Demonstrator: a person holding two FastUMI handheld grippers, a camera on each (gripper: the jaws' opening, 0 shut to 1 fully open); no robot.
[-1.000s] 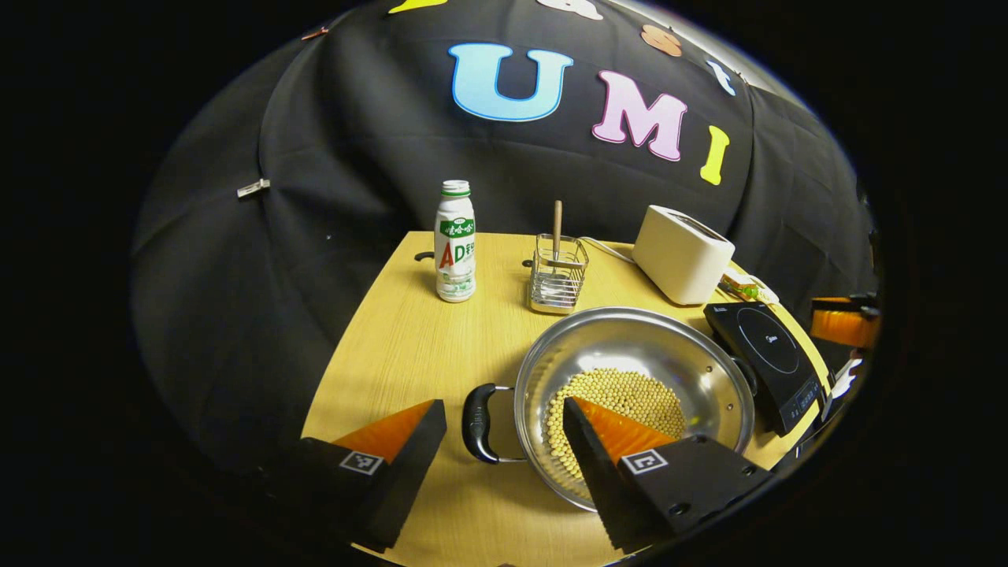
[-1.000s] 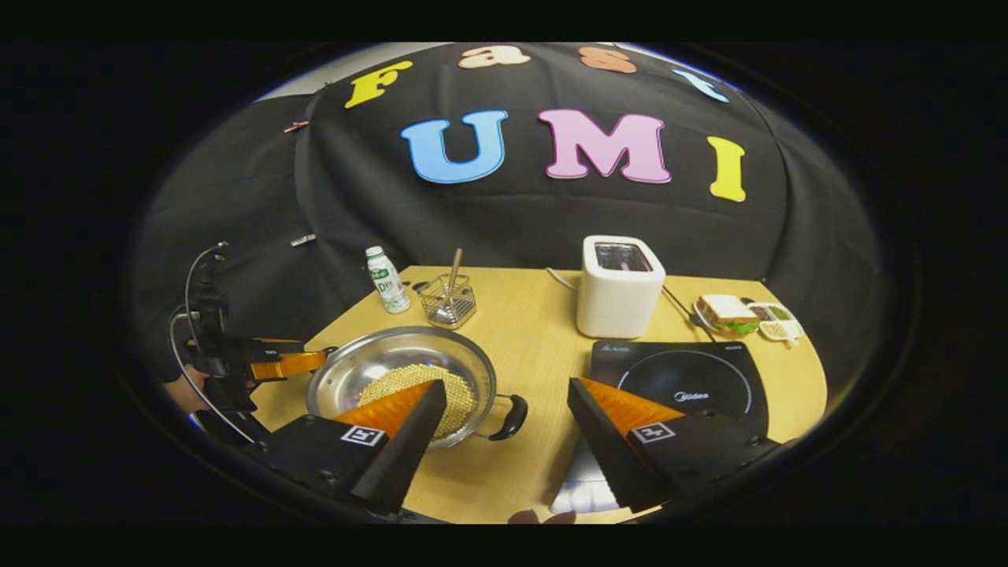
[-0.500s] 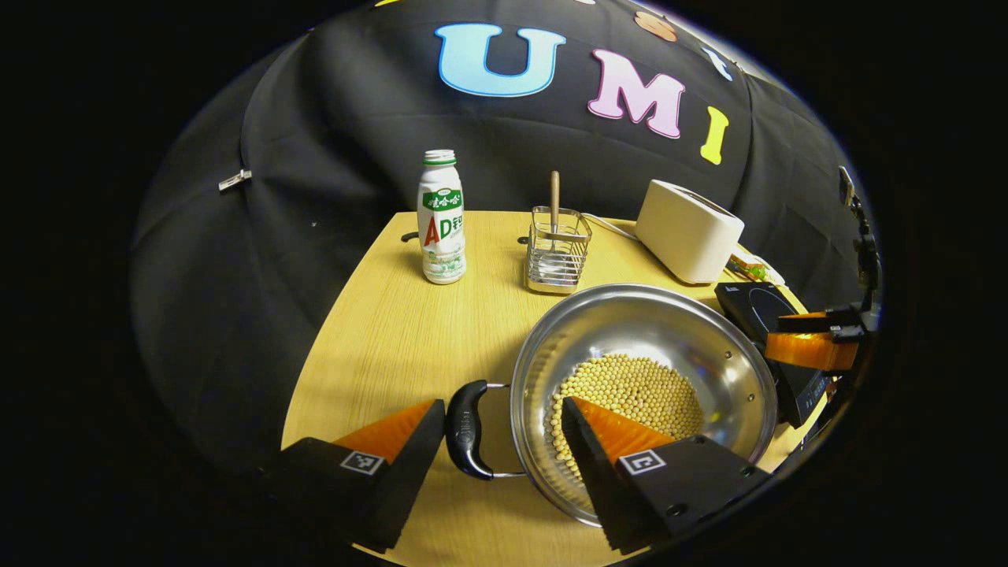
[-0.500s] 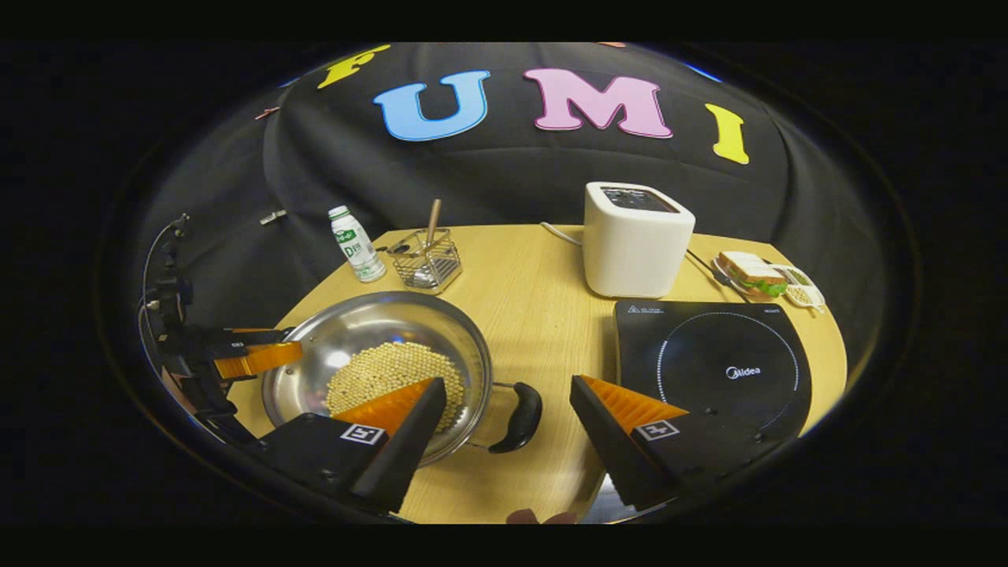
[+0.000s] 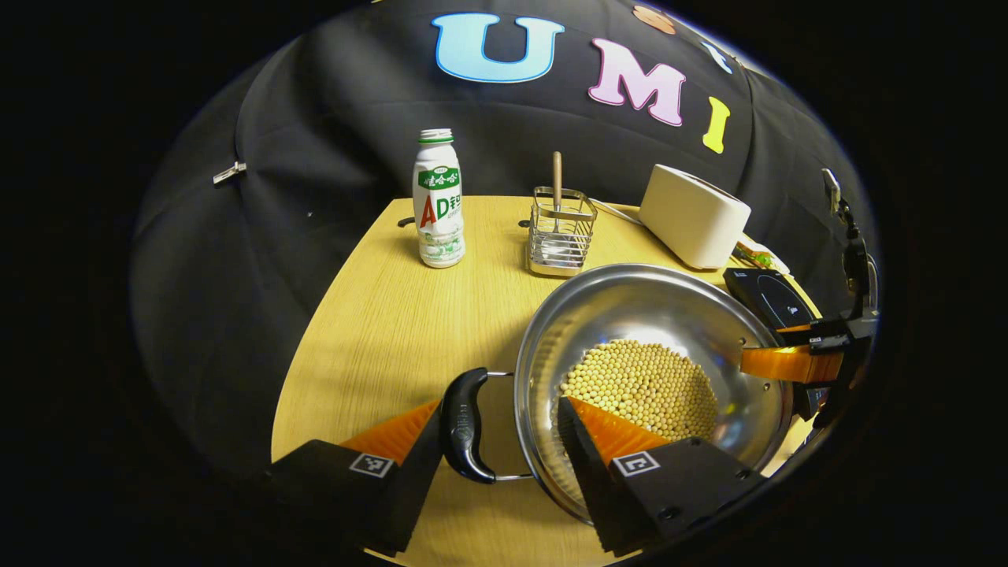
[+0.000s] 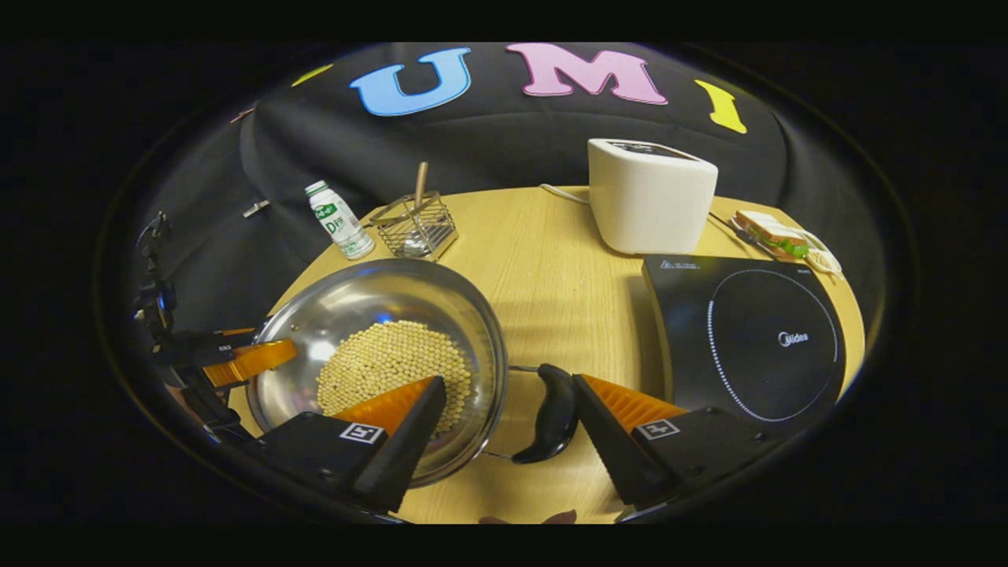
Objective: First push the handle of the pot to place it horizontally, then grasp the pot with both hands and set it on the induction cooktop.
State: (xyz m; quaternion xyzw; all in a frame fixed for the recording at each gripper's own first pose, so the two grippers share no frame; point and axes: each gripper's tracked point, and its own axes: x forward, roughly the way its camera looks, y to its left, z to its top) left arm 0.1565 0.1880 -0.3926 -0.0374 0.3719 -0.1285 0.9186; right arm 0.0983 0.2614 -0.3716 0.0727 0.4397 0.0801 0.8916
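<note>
A steel pot [image 5: 654, 315] holding soybeans [image 5: 642, 386] sits on the wooden table. In the left gripper view, my left gripper [image 5: 500, 413] is open and straddles the pot's black left handle [image 5: 463, 425] and its rim, with the handle against the left finger. In the right gripper view, my right gripper [image 6: 508, 386] is open around the pot's rim [image 6: 496, 354] and the black right handle [image 6: 555, 413], which lies beside the right finger. The black induction cooktop [image 6: 748, 339] lies just right of the pot. Each gripper also shows across the pot: the right gripper [image 5: 795, 362] and the left gripper [image 6: 244, 358].
A white drink bottle [image 5: 437, 201], a wire rack [image 5: 559, 240] with a wooden-handled utensil and a white toaster [image 6: 650, 197] stand behind the pot. A sandwich on a plate [image 6: 776, 235] lies at the far right behind the cooktop.
Both grippers have closed in on the pot from either side. Each black handle now lies between the fingers of its gripper, and the pot looms larger in both views.
</note>
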